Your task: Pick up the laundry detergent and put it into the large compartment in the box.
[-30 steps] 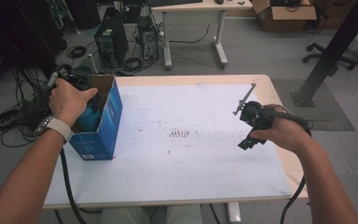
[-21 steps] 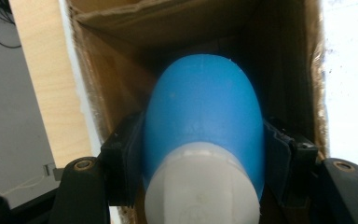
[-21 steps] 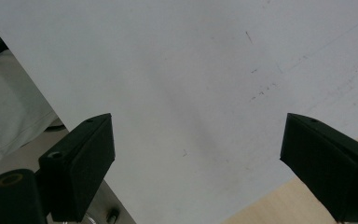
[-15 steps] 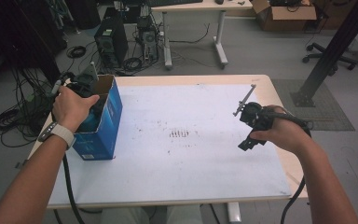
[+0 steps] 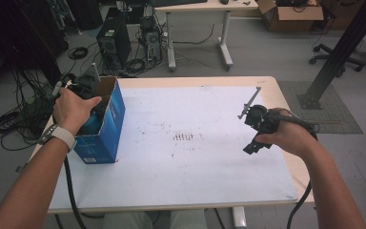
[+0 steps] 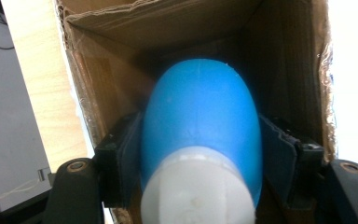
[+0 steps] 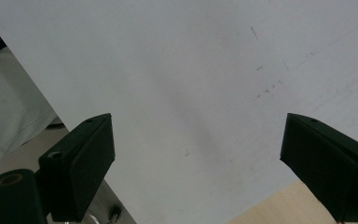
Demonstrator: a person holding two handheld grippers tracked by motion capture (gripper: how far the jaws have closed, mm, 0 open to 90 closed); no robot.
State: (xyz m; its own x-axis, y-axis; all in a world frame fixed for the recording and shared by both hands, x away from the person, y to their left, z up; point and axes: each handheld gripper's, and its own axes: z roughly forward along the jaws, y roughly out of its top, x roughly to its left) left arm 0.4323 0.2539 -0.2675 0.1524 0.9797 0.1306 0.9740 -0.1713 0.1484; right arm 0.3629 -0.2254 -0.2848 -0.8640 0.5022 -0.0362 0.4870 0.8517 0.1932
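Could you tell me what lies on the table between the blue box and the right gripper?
In the high view, only the bare white sheet with faint dark scuff marks lies between the blue box and the right gripper.

Place: lab or tech workroom.
Signs: computer towers (image 5: 110,42) on the floor, loose cables (image 5: 9,121), desk (image 5: 198,5), cardboard box (image 5: 290,10), office chair (image 5: 343,59).

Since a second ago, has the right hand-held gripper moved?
No. The right hand-held gripper sits at the same spot over the white sheet, by the table's right edge.
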